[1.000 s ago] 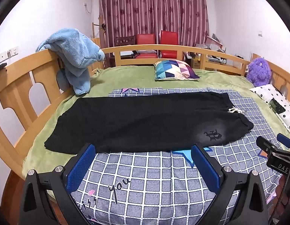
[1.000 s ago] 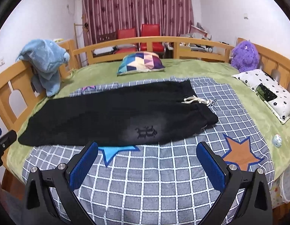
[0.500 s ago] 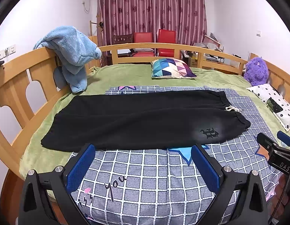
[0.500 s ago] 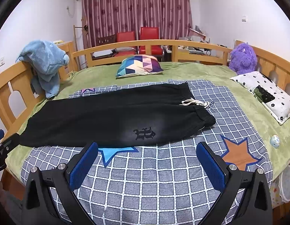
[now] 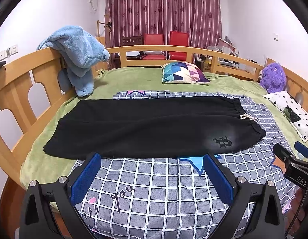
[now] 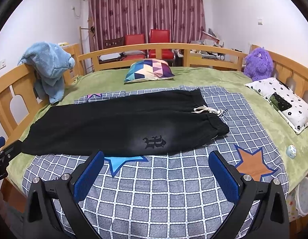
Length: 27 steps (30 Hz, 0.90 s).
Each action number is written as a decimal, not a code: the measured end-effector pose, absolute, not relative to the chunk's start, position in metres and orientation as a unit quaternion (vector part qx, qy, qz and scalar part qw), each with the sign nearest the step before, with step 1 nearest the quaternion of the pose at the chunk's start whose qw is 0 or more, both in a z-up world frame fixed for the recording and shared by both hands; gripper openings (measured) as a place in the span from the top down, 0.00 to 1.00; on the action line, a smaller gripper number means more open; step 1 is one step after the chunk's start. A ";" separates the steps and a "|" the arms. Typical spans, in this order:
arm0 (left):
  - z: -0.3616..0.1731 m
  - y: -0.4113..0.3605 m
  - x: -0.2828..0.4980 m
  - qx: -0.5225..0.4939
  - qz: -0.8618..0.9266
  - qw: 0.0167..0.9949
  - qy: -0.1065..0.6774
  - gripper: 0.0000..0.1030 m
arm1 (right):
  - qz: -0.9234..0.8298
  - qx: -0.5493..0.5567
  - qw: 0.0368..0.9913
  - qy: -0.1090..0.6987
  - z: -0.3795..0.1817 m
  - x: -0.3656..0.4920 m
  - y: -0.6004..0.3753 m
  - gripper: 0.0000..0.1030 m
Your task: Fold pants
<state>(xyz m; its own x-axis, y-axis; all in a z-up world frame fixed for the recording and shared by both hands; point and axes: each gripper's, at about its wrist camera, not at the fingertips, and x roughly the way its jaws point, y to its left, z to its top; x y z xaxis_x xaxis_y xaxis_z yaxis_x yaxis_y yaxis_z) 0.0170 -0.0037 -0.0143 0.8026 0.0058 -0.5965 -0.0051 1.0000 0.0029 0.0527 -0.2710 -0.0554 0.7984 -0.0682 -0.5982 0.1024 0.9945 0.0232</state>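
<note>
My left wrist view looks from the bed's near edge across the black pants (image 5: 150, 125) toward the curtain (image 5: 164, 8), my right wrist view set just rightward, same facing, both sharing pants (image 6: 122, 121), checked blanket (image 6: 174, 189), far rail (image 6: 162, 46).

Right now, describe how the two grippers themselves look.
The left gripper and right gripper match: black angular frames, silver screws, and textured blue pads lining the jaws. White lettering "DAS" marks the right gripper's body, with a black cable alongside it.
</note>
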 end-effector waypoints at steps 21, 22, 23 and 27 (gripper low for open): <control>0.001 -0.003 0.011 -0.014 -0.010 0.954 0.299 0.00 | -0.054 0.022 0.950 0.308 -0.038 0.045 -0.264 0.00; 0.002 -0.002 0.010 -0.014 -0.007 0.955 0.297 0.00 | -0.055 0.021 0.950 0.307 -0.035 0.044 -0.263 0.00; 0.004 0.000 0.010 -0.015 -0.003 0.956 0.294 0.00 | -0.057 0.022 0.951 0.304 -0.032 0.042 -0.262 0.00; 0.006 0.009 0.010 -0.018 0.006 0.956 0.292 0.00 | -0.052 0.024 0.953 0.299 -0.025 0.035 -0.264 0.00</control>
